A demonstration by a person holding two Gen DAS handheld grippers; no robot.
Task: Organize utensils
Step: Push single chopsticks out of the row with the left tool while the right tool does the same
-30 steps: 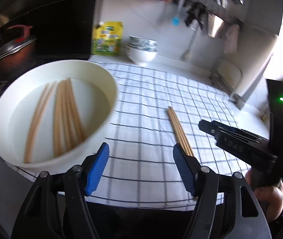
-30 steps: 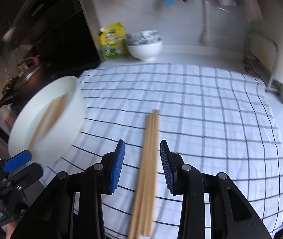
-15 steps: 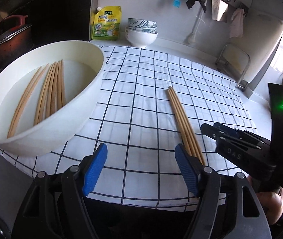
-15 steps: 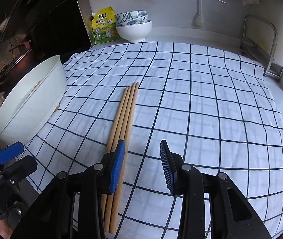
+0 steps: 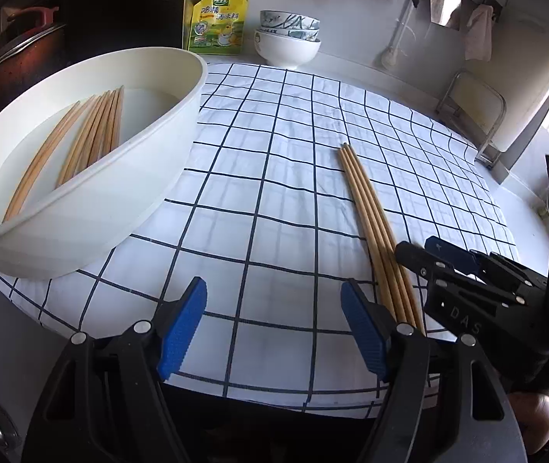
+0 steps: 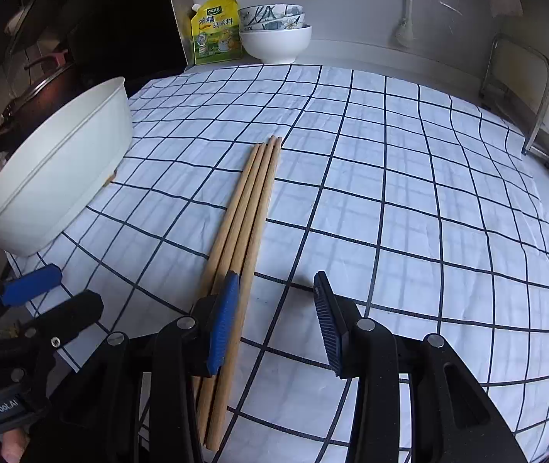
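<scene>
Several wooden chopsticks (image 5: 367, 208) (image 6: 247, 208) lie side by side on the checked cloth (image 5: 274, 146). A big white bowl (image 5: 100, 212) (image 6: 62, 177) at the left holds several more chopsticks (image 5: 97, 131). My left gripper (image 5: 274, 289) (image 6: 58, 293) hangs open over the cloth's front edge, between bowl and bundle, with nothing between its pads. My right gripper (image 6: 274, 281) (image 5: 417, 247) is low over the bundle's near end. Its jaws are opening. The bundle runs under its left finger (image 6: 222, 320), and the pads press on nothing.
A yellow pouch (image 5: 216, 19) and stacked bowls (image 5: 288, 36) stand at the back wall. A dark lidded pot (image 5: 16, 46) sits far left. A metal rack (image 6: 521, 88) stands at the right. A person's hand (image 5: 541, 420) holds the right gripper.
Both grippers have sunk toward the cloth. The chopstick bundle, earlier between the right gripper's fingers, now lies on the cloth beside and under its left finger. The right jaws stand slightly wider.
</scene>
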